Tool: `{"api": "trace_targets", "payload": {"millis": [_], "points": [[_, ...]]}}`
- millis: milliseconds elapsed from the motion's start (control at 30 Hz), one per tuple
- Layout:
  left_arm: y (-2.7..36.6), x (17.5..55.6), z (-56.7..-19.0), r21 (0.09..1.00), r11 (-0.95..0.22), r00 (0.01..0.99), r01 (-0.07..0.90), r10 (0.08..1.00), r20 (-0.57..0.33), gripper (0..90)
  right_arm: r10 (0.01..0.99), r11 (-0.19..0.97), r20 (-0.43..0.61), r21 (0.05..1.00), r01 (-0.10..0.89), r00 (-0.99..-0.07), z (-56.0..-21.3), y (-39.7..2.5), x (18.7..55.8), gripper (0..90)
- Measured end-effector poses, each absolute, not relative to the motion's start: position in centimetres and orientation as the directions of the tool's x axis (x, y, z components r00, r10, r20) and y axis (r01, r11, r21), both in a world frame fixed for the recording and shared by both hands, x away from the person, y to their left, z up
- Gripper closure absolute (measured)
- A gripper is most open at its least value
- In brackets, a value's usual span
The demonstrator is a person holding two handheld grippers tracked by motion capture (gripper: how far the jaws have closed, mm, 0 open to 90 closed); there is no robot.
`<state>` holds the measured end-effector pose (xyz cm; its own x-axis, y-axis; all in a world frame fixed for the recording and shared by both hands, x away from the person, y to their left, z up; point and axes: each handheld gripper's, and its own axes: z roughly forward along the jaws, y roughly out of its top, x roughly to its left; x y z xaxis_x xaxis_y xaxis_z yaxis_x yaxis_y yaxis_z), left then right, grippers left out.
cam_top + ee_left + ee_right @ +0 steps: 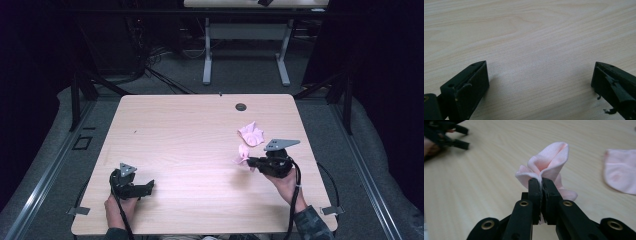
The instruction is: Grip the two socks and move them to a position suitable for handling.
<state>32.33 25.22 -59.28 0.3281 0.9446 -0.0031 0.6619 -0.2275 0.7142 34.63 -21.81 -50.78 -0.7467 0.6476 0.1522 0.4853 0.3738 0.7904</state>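
While the left gripper (540, 82) rests spread wide over bare pale woodgrain table (190, 145), the right gripper (541, 182) pinches a soft, crumpled pink sock (549, 163) just beside a second pink sock (251, 134), lying flat and rumpled.

Pale pink cloth (549, 162), black claw (541, 185), light wood-grain table (190, 130).

Behind your table (200, 125) with its grommet (241, 107), a white desk (245, 30) stands on grey carpet (240, 75), cables (160, 60) trailing.
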Motion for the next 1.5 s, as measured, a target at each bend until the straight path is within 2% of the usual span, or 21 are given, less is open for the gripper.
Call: {"api": "trace_targets", "payload": {"millis": [267, 433, 800, 867, 1033, 1067, 1100, 1133, 1367, 1500], "points": [[25.2, 32.3, -59.3, 0.714, -0.227, 0.328, 0.662, 0.945, -0.003, 1.1, 0.523, 0.418, 0.210, 0.782, 0.463, -0.826, -51.4, -18.3, 31.8, 86.0], [25.2, 32.3, -59.3, 0.714, -0.228, 0.328, 0.662, 0.945, -0.002, 1.1, 0.493, 0.459, 0.194, 0.770, 0.443, -0.848, -52.1, -16.8, 30.4, 85.9], [25.2, 32.3, -59.3, 0.714, -0.227, 0.327, 0.662, 0.945, -0.003, 1.1, 0.440, 0.524, 0.228, 0.721, 0.454, -0.869, -54.7, -15.0, 29.2, 84.3], [25.2, 32.3, -59.3, 0.714, -0.227, 0.327, 0.662, 0.945, -0.003, 1.1, 0.441, 0.538, 0.230, 0.706, 0.461, -0.867, -55.1, -14.9, 29.2, 77.1], [25.2, 32.3, -59.3, 0.714, -0.227, 0.327, 0.662, 0.945, -0.003, 1.1, 0.462, 0.537, 0.226, 0.698, 0.473, -0.857, -55.3, -15.3, 29.3, 33.8], [25.2, 32.3, -59.3, 0.714, -0.227, 0.327, 0.662, 0.945, -0.003, 1.1, 0.474, 0.526, 0.224, 0.703, 0.478, -0.851, -55.2, -15.5, 29.4, 28.1], [25.2, 32.3, -59.3, 0.714, -0.227, 0.327, 0.662, 0.945, -0.003, 1.1, 0.474, 0.526, 0.224, 0.703, 0.478, -0.851, -55.2, -15.5, 29.4, 28.1], [25.2, 32.3, -59.3, 0.714, -0.227, 0.327, 0.662, 0.945, -0.003, 1.1, 0.493, 0.528, 0.208, 0.701, 0.480, -0.845, -54.9, -16.1, 29.5, 19.9], [25.2, 32.3, -59.3, 0.714, -0.227, 0.327, 0.662, 0.945, -0.003, 1.1, 0.548, 0.498, 0.176, 0.717, 0.488, -0.818, -53.9, -17.9, 30.9, 5.0], [25.2, 32.3, -59.3, 0.713, -0.230, 0.328, 0.663, 0.945, -0.001, 1.1, 0.590, 0.491, 0.159, 0.708, 0.508, -0.792, -53.5, -18.7, 32.3, 0.0]]}}
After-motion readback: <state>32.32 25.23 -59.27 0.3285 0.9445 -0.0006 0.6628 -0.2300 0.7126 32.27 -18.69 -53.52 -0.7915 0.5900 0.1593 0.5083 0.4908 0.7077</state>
